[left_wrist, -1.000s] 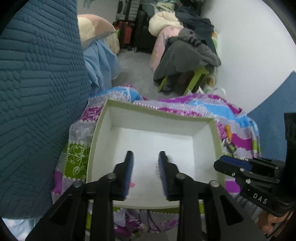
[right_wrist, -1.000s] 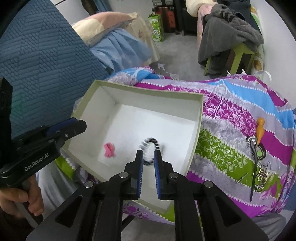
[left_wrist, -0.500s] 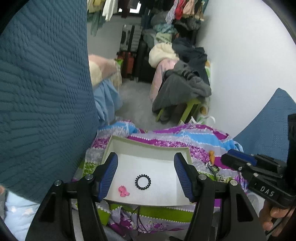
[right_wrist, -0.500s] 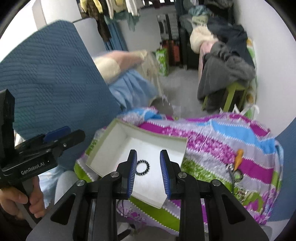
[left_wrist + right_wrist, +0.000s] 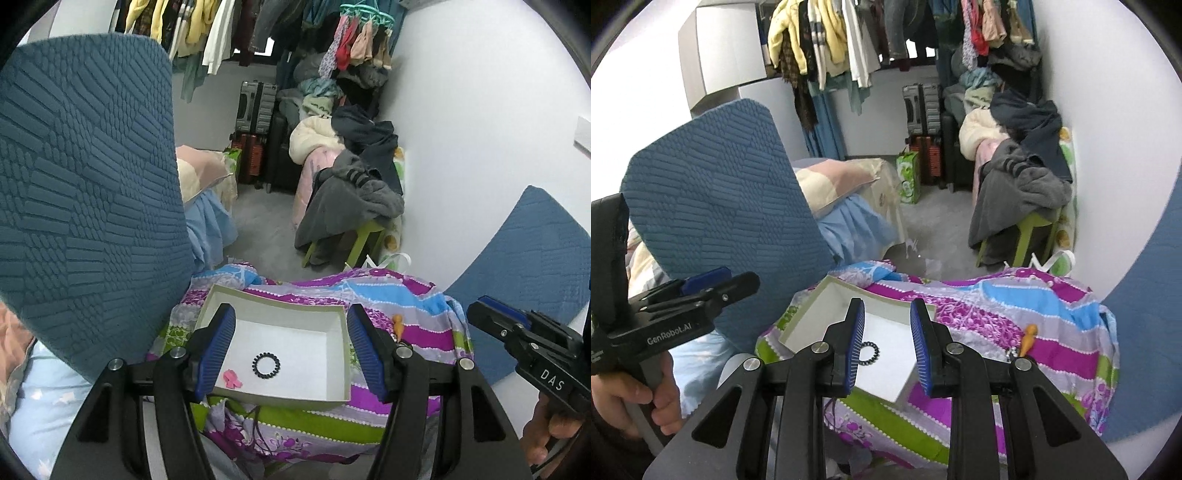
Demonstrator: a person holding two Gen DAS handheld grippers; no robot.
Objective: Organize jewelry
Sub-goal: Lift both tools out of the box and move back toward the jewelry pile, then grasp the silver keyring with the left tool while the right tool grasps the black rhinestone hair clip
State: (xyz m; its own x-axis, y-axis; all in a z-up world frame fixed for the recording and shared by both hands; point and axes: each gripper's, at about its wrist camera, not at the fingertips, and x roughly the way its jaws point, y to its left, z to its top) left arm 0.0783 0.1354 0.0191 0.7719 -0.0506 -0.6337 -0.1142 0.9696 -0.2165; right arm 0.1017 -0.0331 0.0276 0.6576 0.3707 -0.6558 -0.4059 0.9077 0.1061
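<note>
A shallow white box [image 5: 314, 310] with a pale green rim sits on a colourful patterned cloth [image 5: 406, 295]. Inside lie a black spiral ring [image 5: 266, 366] and a small pink piece [image 5: 232, 378]. My left gripper [image 5: 291, 350] is wide open and empty, held well above the box. My right gripper [image 5: 887, 345] is open and empty, also above the box [image 5: 812, 314]; the black ring [image 5: 870, 352] shows between its fingers. An orange-tipped hair stick with other trinkets [image 5: 1027, 338] lies on the cloth right of the box, also in the left wrist view [image 5: 398, 325].
A tall blue quilted cushion [image 5: 85, 184] stands at the left, another [image 5: 535, 258] at the right against the white wall. Beyond the cloth are a grey floor, a green stool with clothes [image 5: 351, 206], suitcases [image 5: 255, 110] and hanging clothes.
Both grippers have pulled up and back from the box. The right gripper let the black ring go into the box and opened. The left gripper opened wider.
</note>
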